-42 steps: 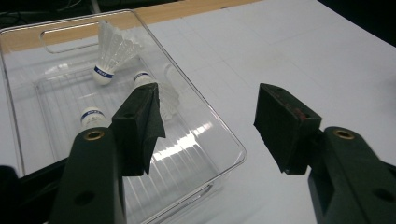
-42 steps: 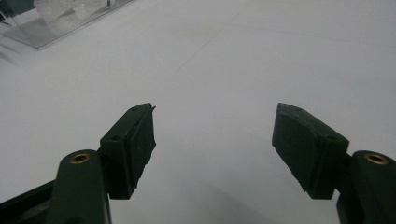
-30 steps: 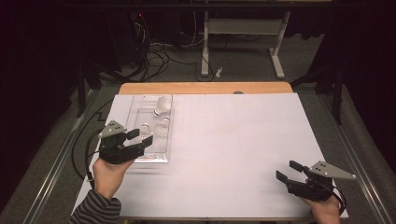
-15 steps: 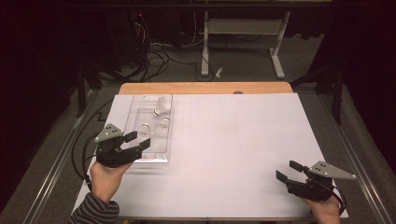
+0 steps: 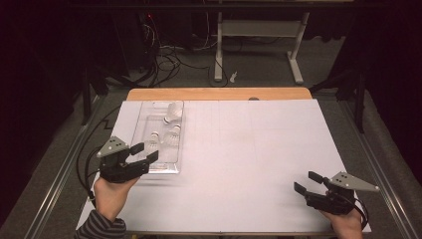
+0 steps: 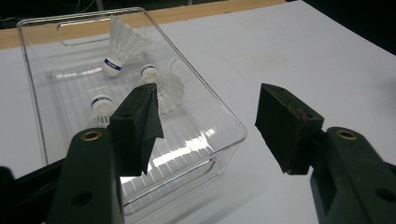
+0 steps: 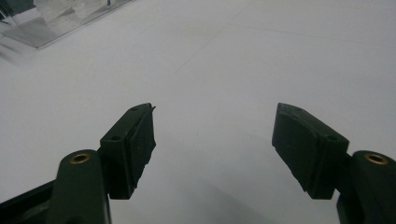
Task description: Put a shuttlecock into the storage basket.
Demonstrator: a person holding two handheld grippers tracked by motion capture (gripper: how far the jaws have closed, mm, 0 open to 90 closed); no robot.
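Three shuttlecocks (image 6: pixel 154 86) lie in the clear plastic tray (image 5: pixel 144 124) near the counter's far left corner. My left tongs (image 5: pixel 142 153) hover spread at its near rim; I should reach over the wall and pinch a cork base, not feathers. My right tongs (image 5: pixel 307 182) wait spread near the near right corner.

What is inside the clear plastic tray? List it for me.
Three white shuttlecocks lie in the clear tray: one at the far end, two nearer. The left gripper's jaw hides part of the nearest one.
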